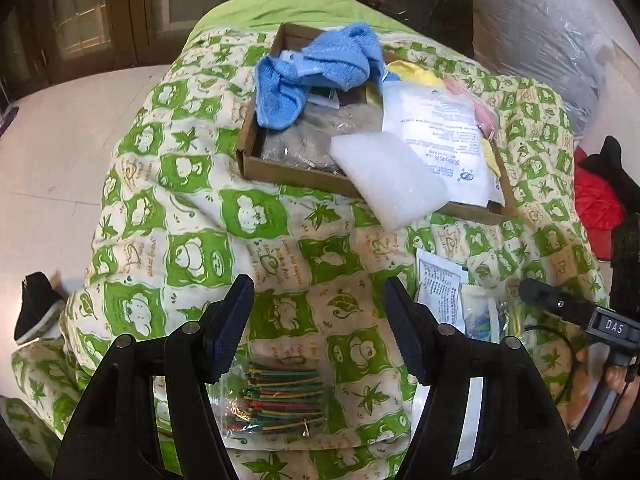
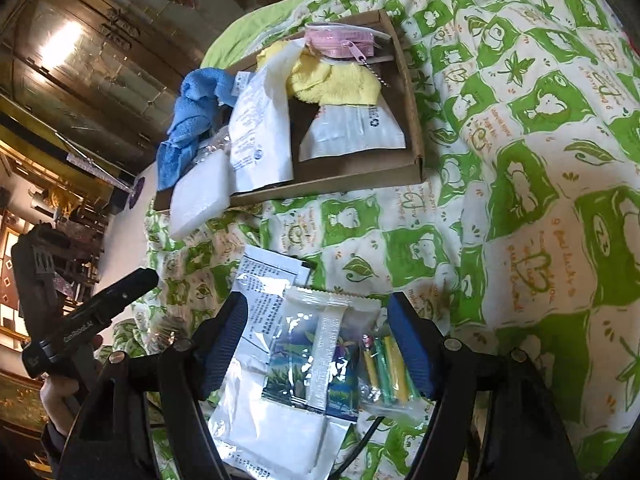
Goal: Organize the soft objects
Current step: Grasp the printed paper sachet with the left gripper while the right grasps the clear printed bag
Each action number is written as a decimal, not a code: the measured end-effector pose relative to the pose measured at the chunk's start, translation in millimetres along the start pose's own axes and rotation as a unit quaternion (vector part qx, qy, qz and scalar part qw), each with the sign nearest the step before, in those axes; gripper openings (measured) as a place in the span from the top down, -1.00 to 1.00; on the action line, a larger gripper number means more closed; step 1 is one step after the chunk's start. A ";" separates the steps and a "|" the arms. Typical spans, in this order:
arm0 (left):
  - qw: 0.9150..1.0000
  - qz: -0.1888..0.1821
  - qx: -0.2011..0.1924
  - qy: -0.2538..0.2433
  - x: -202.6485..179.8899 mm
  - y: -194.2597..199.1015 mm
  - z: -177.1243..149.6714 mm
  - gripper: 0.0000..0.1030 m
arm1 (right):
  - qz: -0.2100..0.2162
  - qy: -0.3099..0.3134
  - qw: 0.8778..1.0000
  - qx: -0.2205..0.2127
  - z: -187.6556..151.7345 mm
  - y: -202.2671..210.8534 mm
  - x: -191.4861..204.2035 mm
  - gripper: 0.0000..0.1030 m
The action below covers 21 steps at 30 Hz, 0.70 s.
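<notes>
A shallow cardboard box (image 1: 288, 170) (image 2: 360, 178) lies on the green-patterned quilt. In it are a blue towel (image 1: 316, 68) (image 2: 188, 128), a yellow cloth (image 2: 336, 80), a pink zip pouch (image 2: 340, 40), white packets (image 1: 440, 128) (image 2: 260, 132) and a white foam pad (image 1: 392, 176) (image 2: 200, 196) overhanging its edge. My left gripper (image 1: 320, 320) is open above a clear bag of coloured sticks (image 1: 280, 400). My right gripper (image 2: 316, 348) is open around a blue-printed sachet (image 2: 316, 368) on a white packet (image 2: 272, 432), not pressing it.
A small bag of coloured sticks (image 2: 384, 372) lies by the right finger. More white packets (image 1: 440, 292) lie on the quilt. A plastic-wrapped pillow (image 1: 552, 40) and red cloth (image 1: 596, 200) are at right. A black shoe (image 1: 36, 308) stands on the floor at left.
</notes>
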<state>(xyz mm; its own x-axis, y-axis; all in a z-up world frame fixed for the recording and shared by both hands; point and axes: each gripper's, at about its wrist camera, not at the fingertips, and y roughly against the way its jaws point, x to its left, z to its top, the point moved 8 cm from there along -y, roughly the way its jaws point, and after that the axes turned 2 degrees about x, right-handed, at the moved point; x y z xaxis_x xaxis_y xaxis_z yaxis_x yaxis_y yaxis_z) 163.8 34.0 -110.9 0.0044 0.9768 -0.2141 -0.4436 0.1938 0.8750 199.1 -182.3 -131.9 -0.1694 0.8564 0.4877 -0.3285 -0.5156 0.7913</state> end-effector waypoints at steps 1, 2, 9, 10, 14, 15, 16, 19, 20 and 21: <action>1.000 0.000 0.003 0.000 -0.1 -1.3 -0.4 -0.30 | -0.002 0.002 1.000 0.000 -0.5 -0.5 -0.3 -0.41; 1.000 0.000 0.005 0.000 -0.2 -2.0 -1.4 -0.30 | -0.005 0.003 1.000 0.001 -1.6 -1.7 -1.8 -0.41; 0.999 0.006 0.032 -0.037 -19.6 -17.4 -10.8 -0.30 | -0.003 0.003 1.000 0.009 -11.2 -6.7 -2.9 -0.41; 0.998 0.005 0.036 -0.044 -23.6 -19.2 -12.9 -0.30 | -0.003 0.002 1.000 0.012 -11.9 -6.9 -3.4 -0.41; 0.995 -0.001 0.047 -0.085 -44.9 -25.4 -21.5 -0.30 | 0.001 -0.005 0.999 0.032 -18.8 -13.2 -2.4 -0.41; 0.995 0.001 0.048 -0.091 -48.0 -26.2 -22.6 -0.30 | 0.006 -0.006 0.999 0.037 -21.0 -14.6 -1.0 -0.41; 0.994 0.003 0.049 -0.094 -49.4 -27.2 -23.2 -0.30 | 0.011 -0.008 0.999 0.044 -24.2 -16.6 1.0 -0.41; 0.994 0.005 0.051 -0.093 -48.9 -29.0 -23.8 -0.30 | 0.016 -0.010 0.998 0.062 -32.5 -22.2 5.0 -0.41; 0.995 0.005 0.051 -0.091 -48.6 -29.2 -23.4 -0.30 | 0.007 -0.006 0.998 0.064 -34.5 -24.3 5.7 -0.41; 0.995 0.005 0.051 -0.091 -48.5 -29.6 -23.0 -0.30 | -0.002 -0.002 0.998 0.068 -36.2 -27.2 6.6 -0.41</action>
<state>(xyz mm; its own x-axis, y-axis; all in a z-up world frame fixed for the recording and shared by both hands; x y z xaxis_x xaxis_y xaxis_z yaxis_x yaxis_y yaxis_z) 156.1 -21.2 -136.4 0.1665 0.9773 -0.1310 -0.3520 0.1830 0.9179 173.3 -161.7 -163.5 -0.1645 0.8581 0.4865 -0.1995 -0.5119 0.8356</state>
